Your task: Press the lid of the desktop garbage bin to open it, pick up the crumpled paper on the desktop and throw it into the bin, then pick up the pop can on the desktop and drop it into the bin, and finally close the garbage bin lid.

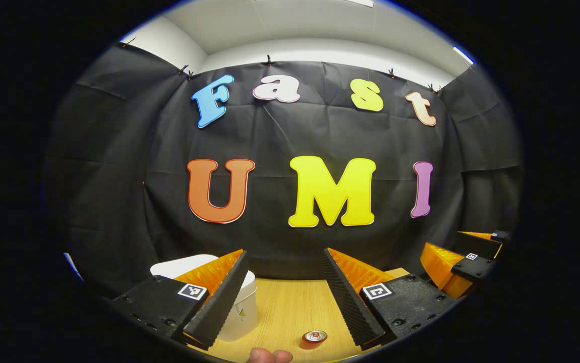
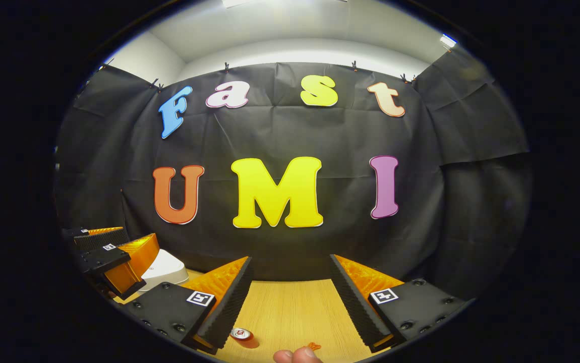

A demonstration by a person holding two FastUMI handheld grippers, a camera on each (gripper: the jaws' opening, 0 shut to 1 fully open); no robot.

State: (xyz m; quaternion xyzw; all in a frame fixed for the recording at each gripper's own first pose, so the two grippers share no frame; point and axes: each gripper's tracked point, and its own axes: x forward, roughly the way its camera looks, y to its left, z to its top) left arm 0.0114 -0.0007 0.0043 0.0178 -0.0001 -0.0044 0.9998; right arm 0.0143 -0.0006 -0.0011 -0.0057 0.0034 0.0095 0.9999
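Left gripper view: left gripper [image 1: 285, 297] was held wide, empty, above the desk [image 1: 290, 307]; bin [image 1: 242, 307], lid shut, seen behind its left finger, can [image 1: 315, 337] near. Right gripper [image 2: 290, 302] likewise spread, empty. Lid press judged pending; paper not made out.

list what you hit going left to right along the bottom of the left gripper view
bin → can → right gripper, farther off at the right edge
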